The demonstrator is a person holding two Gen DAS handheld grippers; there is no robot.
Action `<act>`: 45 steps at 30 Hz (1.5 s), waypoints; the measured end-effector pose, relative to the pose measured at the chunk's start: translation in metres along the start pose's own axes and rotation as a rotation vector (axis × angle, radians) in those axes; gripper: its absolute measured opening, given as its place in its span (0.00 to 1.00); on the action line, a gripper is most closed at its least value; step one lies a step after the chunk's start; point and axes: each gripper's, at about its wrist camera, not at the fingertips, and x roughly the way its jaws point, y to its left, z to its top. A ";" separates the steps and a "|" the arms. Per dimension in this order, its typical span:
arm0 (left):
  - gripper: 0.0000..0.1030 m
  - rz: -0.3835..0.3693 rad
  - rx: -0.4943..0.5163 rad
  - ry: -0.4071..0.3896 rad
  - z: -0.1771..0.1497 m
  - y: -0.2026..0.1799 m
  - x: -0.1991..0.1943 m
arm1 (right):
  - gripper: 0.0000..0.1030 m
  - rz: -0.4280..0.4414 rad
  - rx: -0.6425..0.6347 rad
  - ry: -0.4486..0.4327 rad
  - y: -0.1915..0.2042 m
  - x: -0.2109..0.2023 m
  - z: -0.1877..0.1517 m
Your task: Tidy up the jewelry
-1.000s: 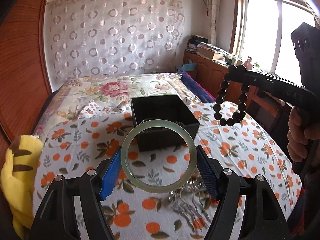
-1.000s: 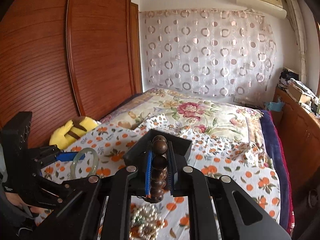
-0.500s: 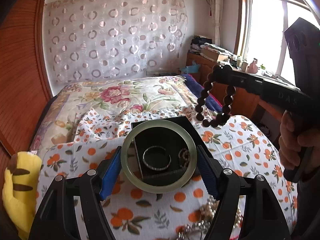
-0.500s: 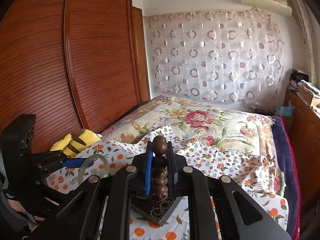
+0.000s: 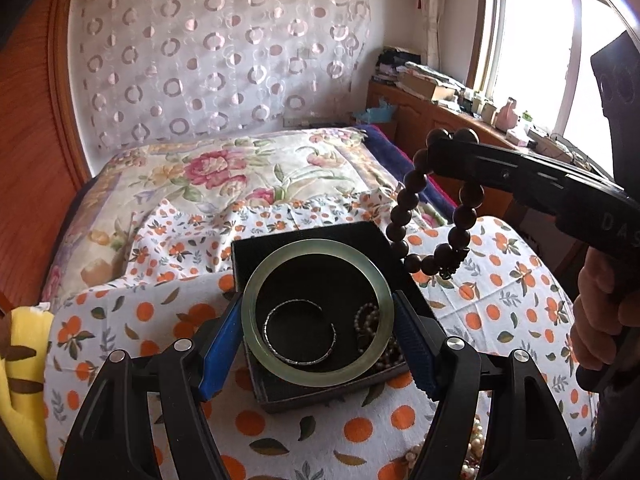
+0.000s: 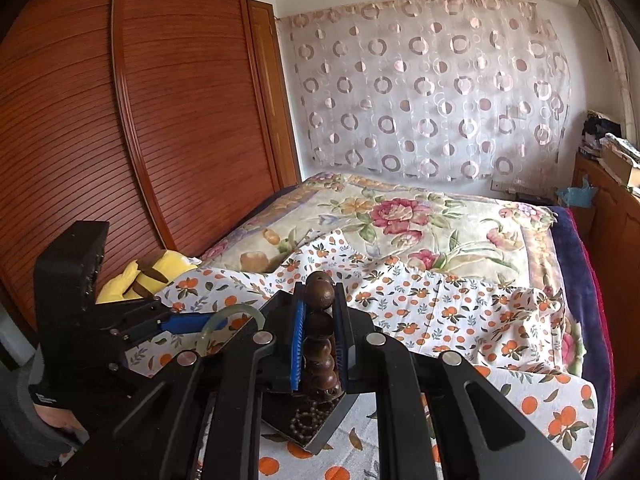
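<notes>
Jade bangle (image 5: 318,306) held flat over the black box (image 5: 280,394) by left claw (image 5: 318,336); right claw (image 6: 319,340) grips hanging beads (image 6: 319,330).

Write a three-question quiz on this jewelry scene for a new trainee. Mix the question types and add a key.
1. True or false: the left gripper is shut on the green jade bangle.
2. Multiple choice: the dark wooden bead bracelet is (A) lying in the box, (B) hanging from the right gripper, (C) on the bedspread.
3. Fill in: already inside the black box lie a beaded strand and a silver ____.

Key: 1 true; 2 B; 3 bangle.
</notes>
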 end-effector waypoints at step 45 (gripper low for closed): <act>0.67 0.020 -0.050 -0.021 -0.058 0.028 -0.056 | 0.16 -0.077 -0.007 0.110 0.018 -0.013 -0.042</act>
